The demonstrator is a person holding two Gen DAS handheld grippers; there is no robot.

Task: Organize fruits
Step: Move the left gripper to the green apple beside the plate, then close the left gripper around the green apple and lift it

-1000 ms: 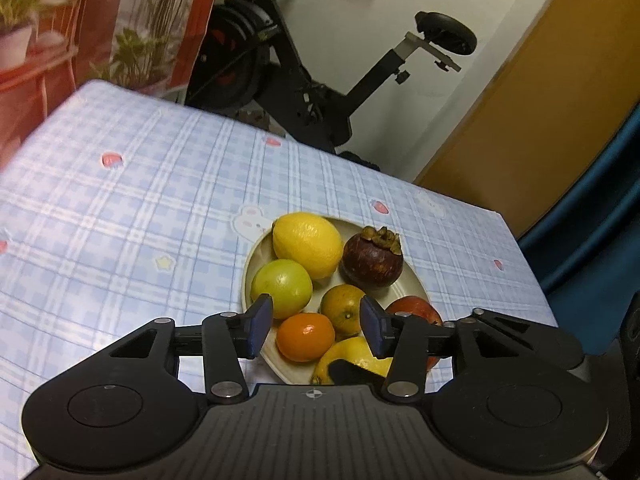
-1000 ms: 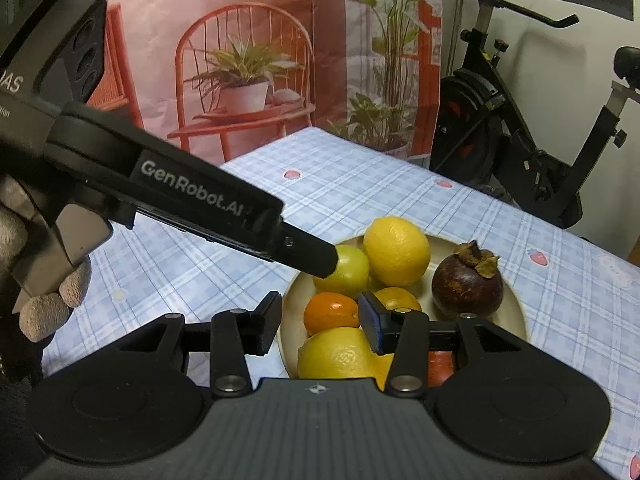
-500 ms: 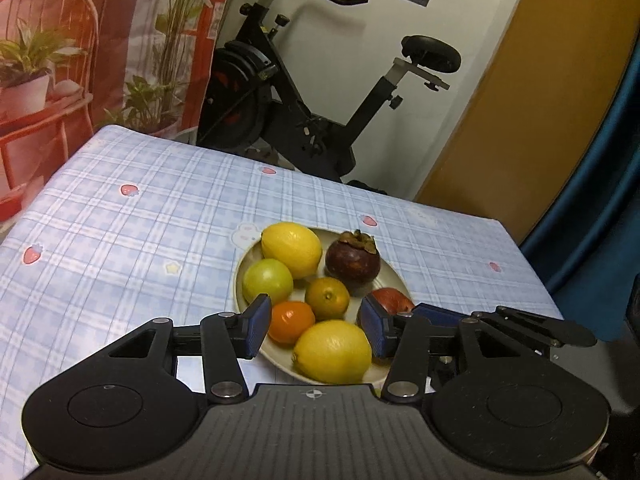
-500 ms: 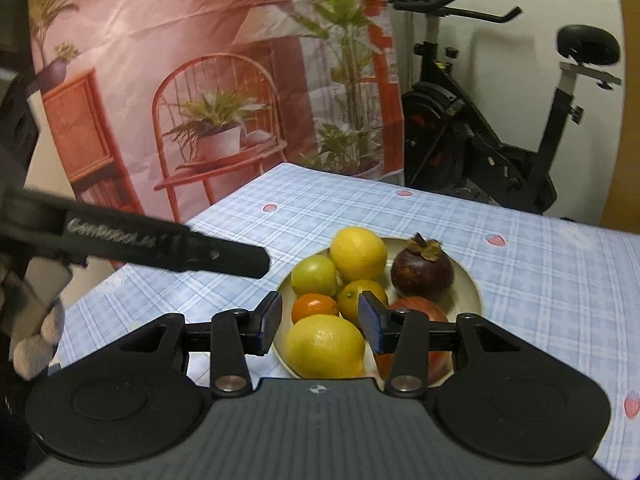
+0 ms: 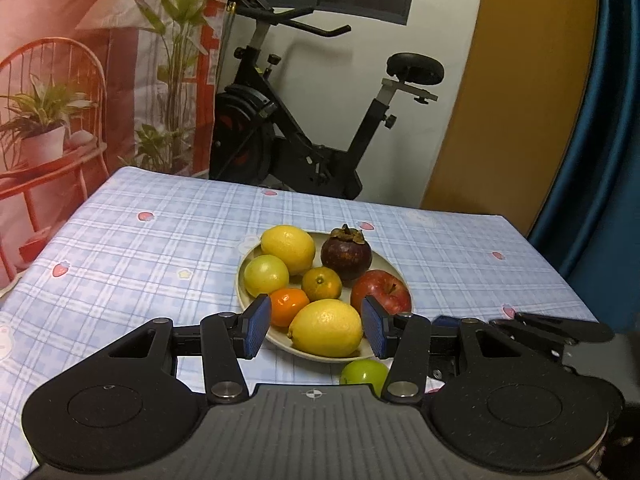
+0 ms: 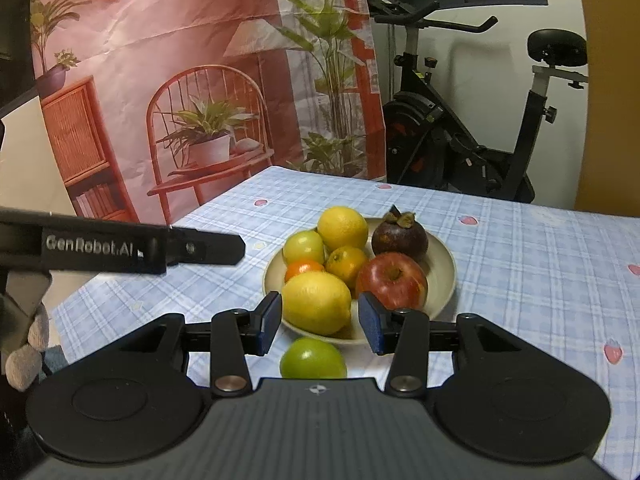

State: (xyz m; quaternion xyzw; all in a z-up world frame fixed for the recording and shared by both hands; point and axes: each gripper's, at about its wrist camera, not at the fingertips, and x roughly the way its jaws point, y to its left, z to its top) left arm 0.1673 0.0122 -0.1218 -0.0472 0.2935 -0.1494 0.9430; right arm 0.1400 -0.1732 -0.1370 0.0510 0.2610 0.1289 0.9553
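Observation:
A beige plate [image 5: 244,268] [image 6: 444,276] on the checked tablecloth holds two lemons [image 5: 326,328] [image 6: 316,302], a red apple [image 5: 380,292] [image 6: 392,280], a mangosteen [image 5: 346,254] [image 6: 400,236], two oranges [image 5: 322,283] and a green fruit [image 5: 266,275]. Another green fruit [image 5: 364,372] [image 6: 313,358] lies on the cloth just in front of the plate. My left gripper [image 5: 316,330] is open and empty, near the plate's front edge. My right gripper [image 6: 318,322] is open and empty, above the loose green fruit. The left gripper's side [image 6: 120,246] shows in the right wrist view.
The table [image 5: 140,248] has a blue checked cloth with small strawberry prints. An exercise bike [image 5: 304,136] stands behind the far edge. A printed backdrop [image 6: 160,80] hangs at the back left. A blue curtain [image 5: 600,160] is at the right.
Both grippers have pulled back and up from the plate. The front lemon, the apple and the loose green fruit have come into view.

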